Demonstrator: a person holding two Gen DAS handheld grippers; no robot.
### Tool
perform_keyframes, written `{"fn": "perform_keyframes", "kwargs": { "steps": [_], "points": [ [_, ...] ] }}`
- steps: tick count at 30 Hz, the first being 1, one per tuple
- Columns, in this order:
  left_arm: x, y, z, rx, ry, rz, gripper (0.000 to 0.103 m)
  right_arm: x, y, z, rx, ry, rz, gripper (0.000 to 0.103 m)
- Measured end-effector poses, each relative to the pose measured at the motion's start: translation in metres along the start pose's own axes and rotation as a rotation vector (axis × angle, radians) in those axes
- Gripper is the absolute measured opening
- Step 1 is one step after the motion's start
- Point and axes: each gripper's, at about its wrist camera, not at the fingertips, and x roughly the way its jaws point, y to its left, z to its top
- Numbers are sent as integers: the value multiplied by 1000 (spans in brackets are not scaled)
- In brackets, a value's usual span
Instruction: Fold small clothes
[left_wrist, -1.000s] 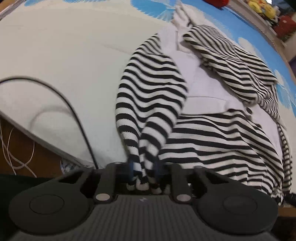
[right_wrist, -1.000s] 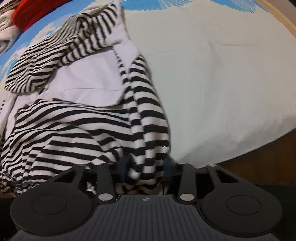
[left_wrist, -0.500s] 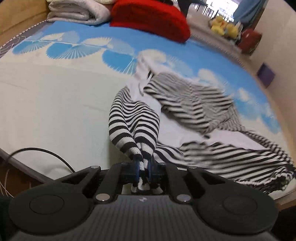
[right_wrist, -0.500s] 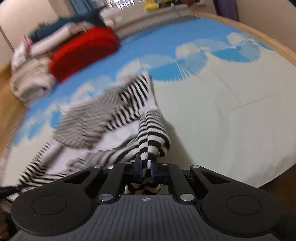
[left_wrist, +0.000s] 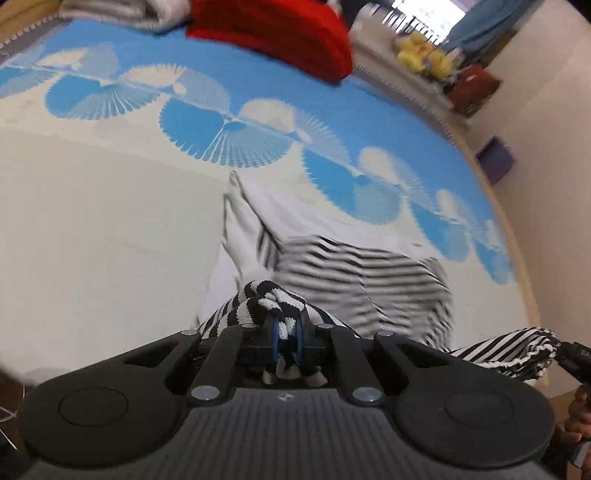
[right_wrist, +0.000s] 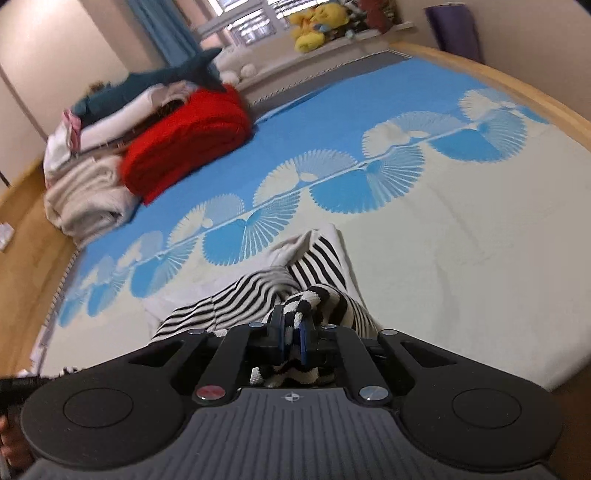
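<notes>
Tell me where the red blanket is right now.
The red blanket lies folded at the far end of the bed, upper left in the right wrist view, beside a rolled cream blanket; in the left wrist view it sits top centre.

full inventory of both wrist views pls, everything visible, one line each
striped garment: 1, black and white, on the bed, near edge pinched up by both grippers
bedspread: 1, cream with blue fan pattern, covers the bed
red blanket: 1, red, folded, far end of bed
cream blanket: 1, rolled, beside the red one
shark plush: 1, dark teal, on the folded pile
yellow plush: yellow, count unclear, window ledge
left gripper: black, shut on striped garment
right gripper: black, shut on striped garment
</notes>
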Motion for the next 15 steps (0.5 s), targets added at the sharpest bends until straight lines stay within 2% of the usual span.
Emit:
{"fn": "perform_keyframes", "kwargs": {
  "steps": [1, 2, 3, 5, 6, 8, 9, 10, 11, 13, 14, 15],
  "points": [
    [21, 8, 17, -39, 30, 18, 17, 22, 4, 13, -15, 8, -17, 7],
    [42, 17, 34, -66, 56, 38, 18, 44, 8, 25, -29, 19, -34, 7],
    [62, 23, 48, -66, 71, 53, 23, 68, 11, 37, -52, 36, -45, 7],
    [90, 43, 65, -133, 101, 29, 32, 110, 9, 51, -41, 63, -71, 10],
    [98, 54, 68, -173, 104, 18, 35, 130, 2, 58, -12, 63, -104, 12],
    [98, 69, 71, -234, 101, 51, 38, 149, -12, 59, 35, 16, -200, 28],
    [90, 74, 74, -251, 55, 49, 38, 152, -18, 56, 44, -7, -242, 28],
    [84, 76, 77, -251, 23, 40, 40, 156, -23, 57, 56, 15, -284, 28],
    [78, 77, 79, -238, -5, 22, 40, 155, -26, 58, 79, 20, -285, 28],
    [75, 74, 81, -182, -16, -9, 46, 146, -28, 63, 87, -19, -205, 29],
    [76, 72, 81, -144, -6, -17, 48, 143, -25, 64, 50, -28, -192, 29],
    [77, 69, 79, -93, 6, -18, 55, 141, -22, 63, 1, -35, -186, 29]
  ]
}}
